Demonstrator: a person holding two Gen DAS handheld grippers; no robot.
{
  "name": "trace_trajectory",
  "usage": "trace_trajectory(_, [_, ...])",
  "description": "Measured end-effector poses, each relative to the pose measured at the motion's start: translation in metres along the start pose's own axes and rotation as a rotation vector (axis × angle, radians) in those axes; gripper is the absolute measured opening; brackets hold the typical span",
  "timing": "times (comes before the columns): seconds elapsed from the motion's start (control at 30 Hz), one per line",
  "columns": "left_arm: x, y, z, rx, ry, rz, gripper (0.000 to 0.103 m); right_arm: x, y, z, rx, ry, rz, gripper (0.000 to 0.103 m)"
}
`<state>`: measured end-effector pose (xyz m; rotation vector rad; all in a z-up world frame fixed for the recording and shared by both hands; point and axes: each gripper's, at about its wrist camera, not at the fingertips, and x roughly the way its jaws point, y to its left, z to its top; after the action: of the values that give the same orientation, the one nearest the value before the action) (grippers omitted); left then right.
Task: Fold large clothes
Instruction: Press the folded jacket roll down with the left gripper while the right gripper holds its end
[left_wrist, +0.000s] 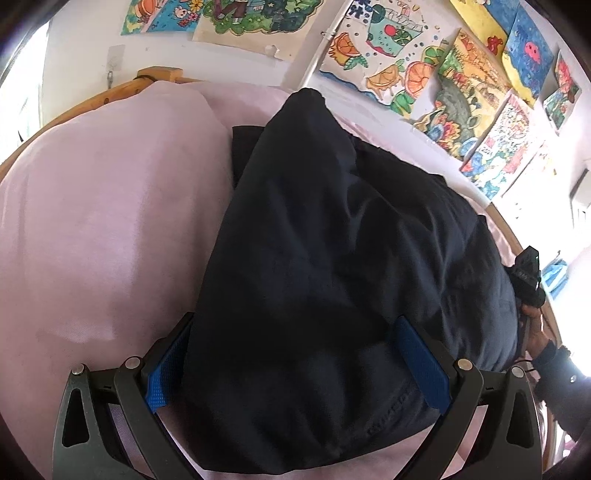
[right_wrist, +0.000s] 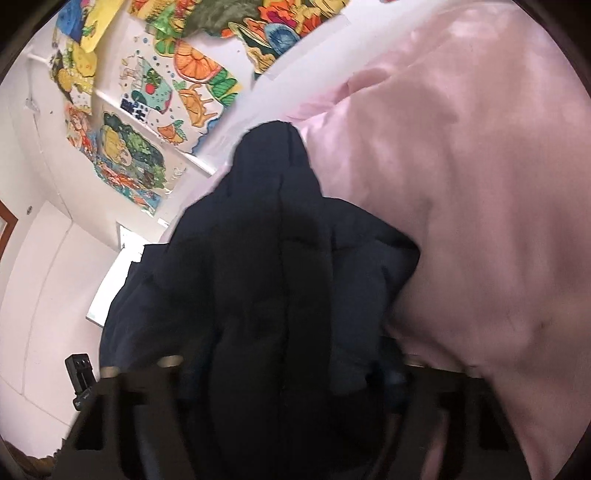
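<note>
A large dark navy garment lies bunched on a pink bed sheet. My left gripper is open, its blue-padded fingers wide apart on either side of the garment's near edge. In the right wrist view the same garment drapes over my right gripper and hides its fingertips; only the dark finger bases show at the bottom. The right gripper and the hand holding it also show at the right edge of the left wrist view.
A wooden bed frame curves round the head of the bed. Children's coloured drawings cover the white wall behind the bed. Pink sheet fills the right side of the right wrist view.
</note>
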<state>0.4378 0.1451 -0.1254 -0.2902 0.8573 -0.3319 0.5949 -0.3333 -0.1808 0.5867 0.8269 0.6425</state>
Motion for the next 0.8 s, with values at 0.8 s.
trace_trajectory(0.8, [0.064, 0.033, 0.086, -0.013, 0.27, -0.349, 0.102, -0.017, -0.003, -0.018, 0.014, 0.004, -0.095, 0.038])
